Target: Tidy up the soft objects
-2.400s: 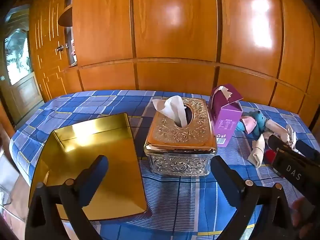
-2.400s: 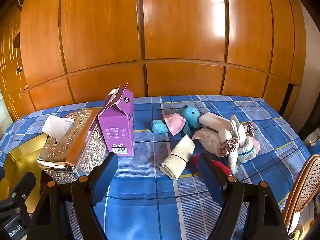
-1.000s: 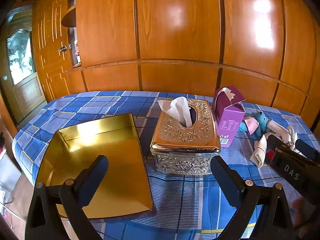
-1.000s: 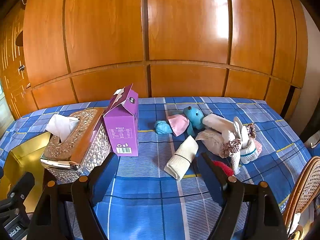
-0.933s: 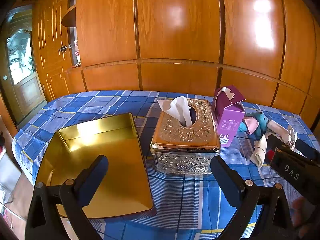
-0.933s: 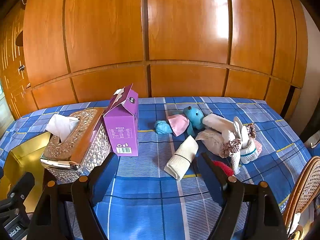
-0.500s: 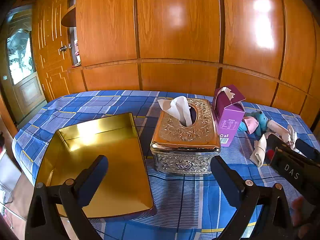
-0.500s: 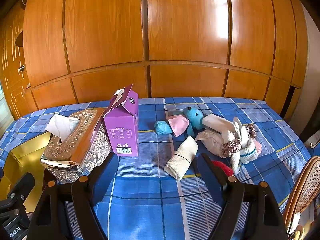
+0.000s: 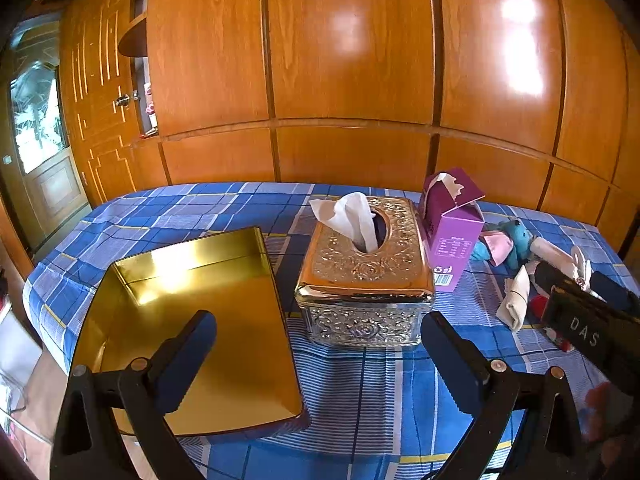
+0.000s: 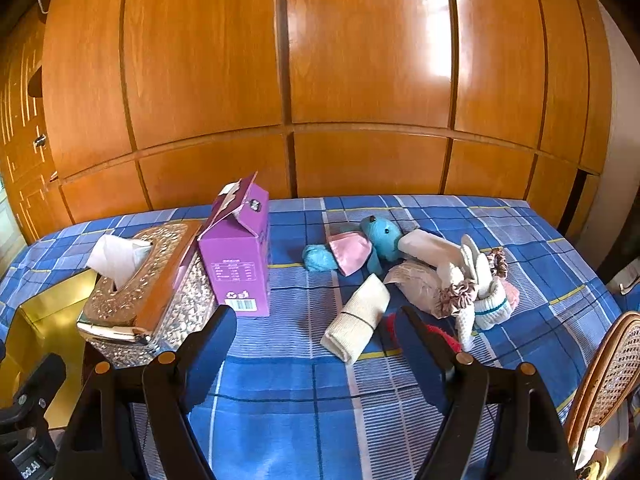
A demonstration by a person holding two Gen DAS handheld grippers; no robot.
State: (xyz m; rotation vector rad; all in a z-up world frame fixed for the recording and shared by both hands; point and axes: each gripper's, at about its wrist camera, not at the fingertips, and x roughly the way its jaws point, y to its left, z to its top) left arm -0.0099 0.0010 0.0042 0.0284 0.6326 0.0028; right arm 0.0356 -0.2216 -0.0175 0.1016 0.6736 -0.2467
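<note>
A pile of soft things lies on the blue checked cloth at the right: a blue plush toy (image 10: pixel 380 236) with a pink ear, a rolled cream sock (image 10: pixel 356 330), a white knitted bunny (image 10: pixel 476 280), a brown scrunchie (image 10: pixel 456 294) and a red item (image 10: pixel 440 334) partly behind my right finger. The pile also shows in the left wrist view (image 9: pixel 516 240). An empty gold tray (image 9: pixel 200 320) lies at the left. My left gripper (image 9: pixel 316 356) is open above the tray's right edge. My right gripper (image 10: pixel 316 344) is open, just short of the sock.
An ornate gold tissue box (image 9: pixel 366 272) and an open purple carton (image 10: pixel 240 256) stand between the tray and the pile. A wooden panelled wall (image 10: pixel 360 80) runs behind the table. A wicker chair back (image 10: pixel 600 376) is at the right edge.
Both views have risen and pulled back slightly since 2.4 s ago. In the last second almost nothing has moved. Both grippers stay open.
</note>
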